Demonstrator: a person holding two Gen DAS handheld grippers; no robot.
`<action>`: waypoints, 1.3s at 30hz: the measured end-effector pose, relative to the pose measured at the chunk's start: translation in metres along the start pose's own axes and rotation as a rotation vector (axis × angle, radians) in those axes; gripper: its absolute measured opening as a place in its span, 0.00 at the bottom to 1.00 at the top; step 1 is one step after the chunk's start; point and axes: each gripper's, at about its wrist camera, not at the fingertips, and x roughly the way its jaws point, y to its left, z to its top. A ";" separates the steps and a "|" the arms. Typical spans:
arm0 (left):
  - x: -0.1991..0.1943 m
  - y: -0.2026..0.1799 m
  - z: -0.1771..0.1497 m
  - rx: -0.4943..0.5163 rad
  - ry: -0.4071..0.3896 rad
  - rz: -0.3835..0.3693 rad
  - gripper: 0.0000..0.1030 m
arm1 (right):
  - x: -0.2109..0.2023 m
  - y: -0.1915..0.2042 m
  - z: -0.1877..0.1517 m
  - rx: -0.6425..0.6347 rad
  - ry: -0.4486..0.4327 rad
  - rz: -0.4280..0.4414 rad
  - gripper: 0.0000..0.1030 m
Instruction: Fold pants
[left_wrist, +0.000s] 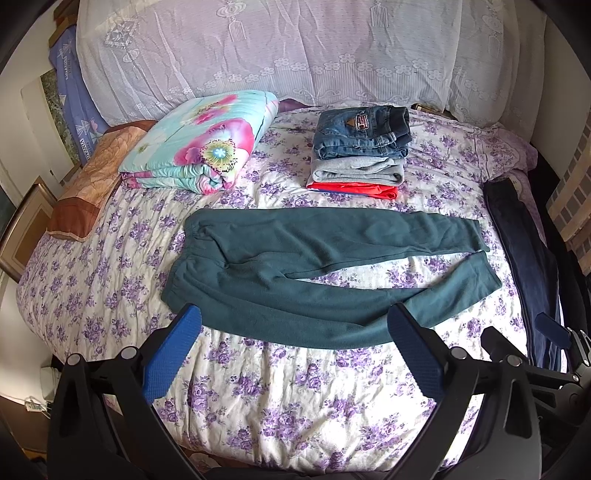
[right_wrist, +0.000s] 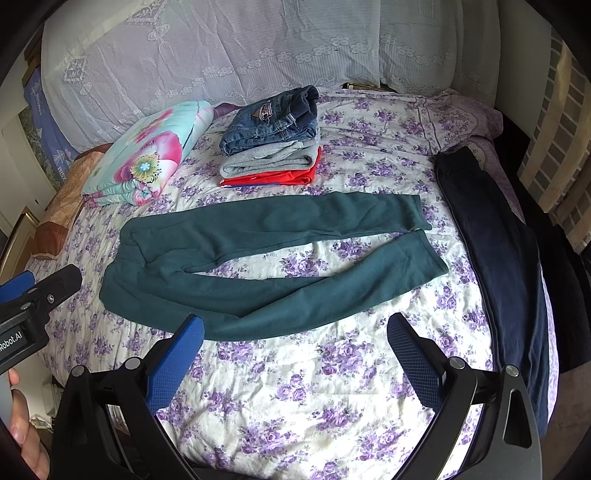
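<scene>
Dark green pants (left_wrist: 295, 273) lie flat across the bed, waistband to the left, both legs spread out to the right with a gap between them. They also show in the right wrist view (right_wrist: 258, 258). My left gripper (left_wrist: 295, 321) is open and empty, hovering above the bed just in front of the near leg. My right gripper (right_wrist: 295, 328) is open and empty, also above the bed in front of the near leg. The left gripper's body shows at the left edge of the right wrist view (right_wrist: 37, 295).
A stack of folded clothes (left_wrist: 360, 147), jeans on grey on red, sits behind the pants. A folded floral quilt (left_wrist: 199, 144) lies at the back left. Dark navy pants (right_wrist: 495, 258) lie along the bed's right edge. The floral bedspread (left_wrist: 295, 398) covers the bed.
</scene>
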 end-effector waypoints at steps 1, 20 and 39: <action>-0.001 -0.001 0.001 0.003 0.000 0.002 0.95 | 0.000 0.000 0.000 0.000 0.000 0.000 0.97; 0.002 -0.001 -0.001 0.004 0.002 0.000 0.95 | 0.001 0.001 0.000 0.002 0.001 -0.001 0.97; 0.002 -0.001 0.000 0.002 0.005 0.000 0.95 | 0.002 0.002 0.000 0.001 0.003 -0.001 0.97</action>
